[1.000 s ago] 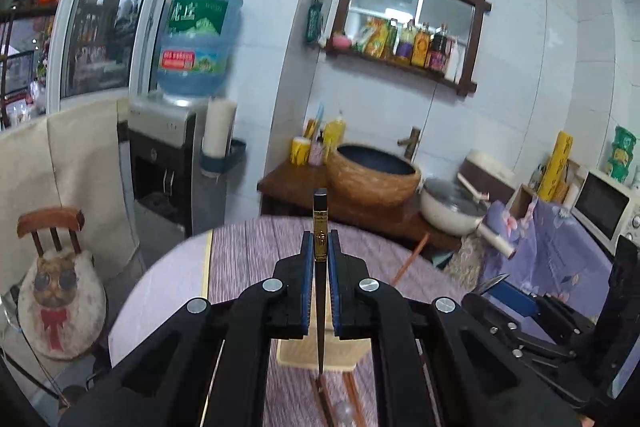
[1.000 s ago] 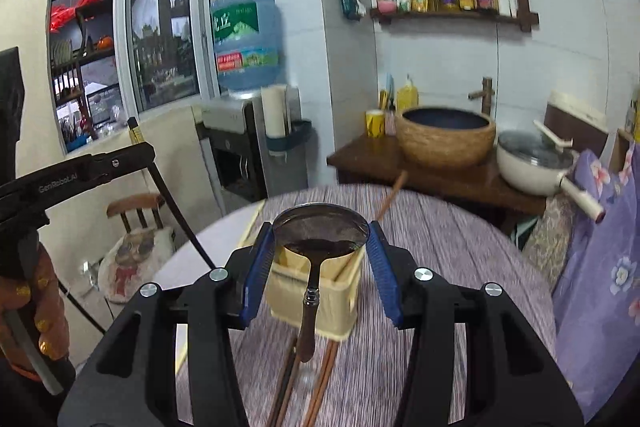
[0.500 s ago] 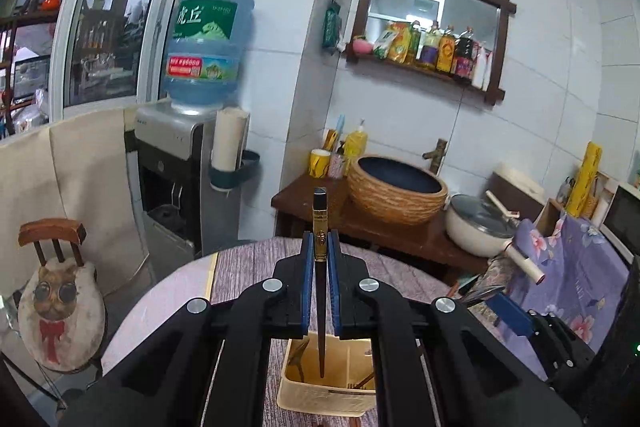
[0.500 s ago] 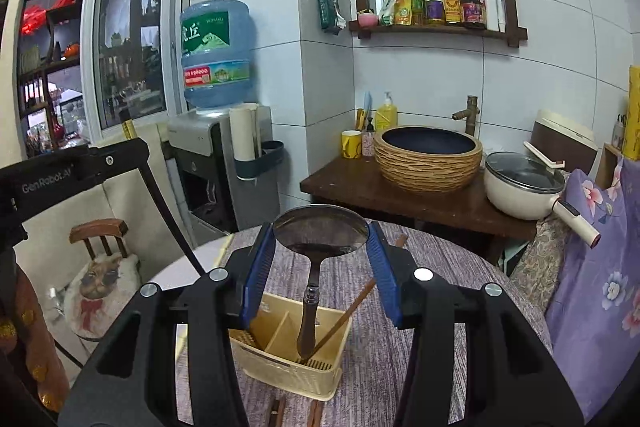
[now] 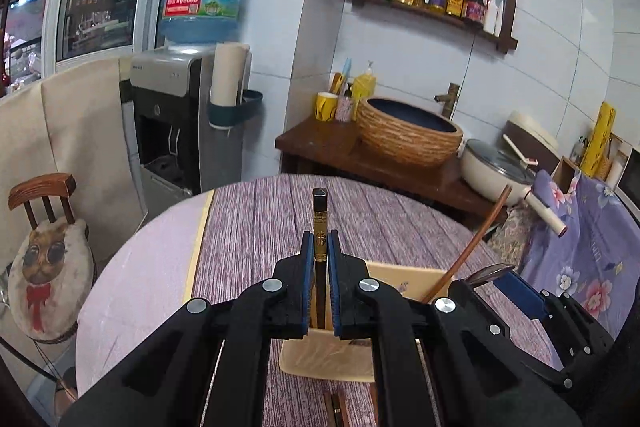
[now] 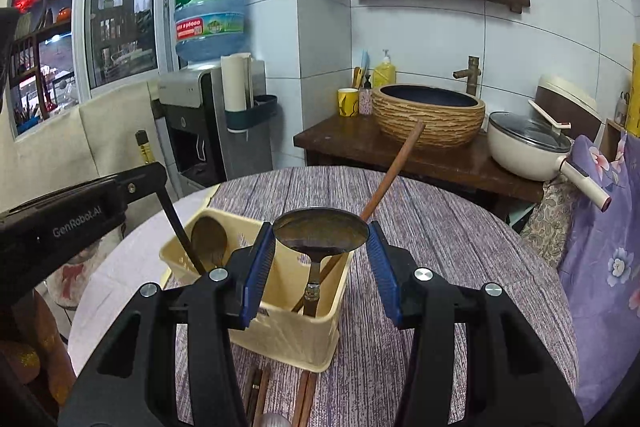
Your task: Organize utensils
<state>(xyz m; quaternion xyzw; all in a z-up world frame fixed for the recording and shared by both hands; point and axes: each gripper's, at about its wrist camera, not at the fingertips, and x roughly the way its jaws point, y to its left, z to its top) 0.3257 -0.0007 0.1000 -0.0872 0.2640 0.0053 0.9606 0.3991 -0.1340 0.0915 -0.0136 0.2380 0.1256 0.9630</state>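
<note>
My left gripper (image 5: 319, 247) has its jaws pressed together on a black chopstick with a gold band (image 5: 319, 227), pinched just below the band, its square top standing above my blue pads (image 5: 307, 267); seen from the right wrist, the lower length of that chopstick (image 6: 176, 223) slants down into the left compartment of the cream utensil basket (image 6: 288, 331), beside a wooden spoon (image 6: 209, 241) that leans there bowl-up. My right gripper (image 6: 320, 239) has its jaws partly spread and clamped on the rim of a metal spoon's bowl (image 6: 320, 233), one blue pad at each edge, bowl up, handle hanging down into the basket's right compartment. A long reddish-brown chopstick (image 6: 394, 173) leans out of that same compartment, tip angled up and to the right past the spoon. The basket stands on a round table with a purple striped cloth (image 6: 440, 227). More brown chopsticks (image 6: 306, 395) lie flat on the cloth just in front of the basket, partly hidden by my own fingers. From the left wrist, the basket (image 5: 384, 275) shows only as a cream rim behind my jaws, with the right gripper (image 5: 516, 293) close at its right edge. Behind the table: a water dispenser (image 6: 200, 95), a woven basin (image 6: 428, 115) on a dark counter, a lidded white pan (image 6: 528, 147)
</note>
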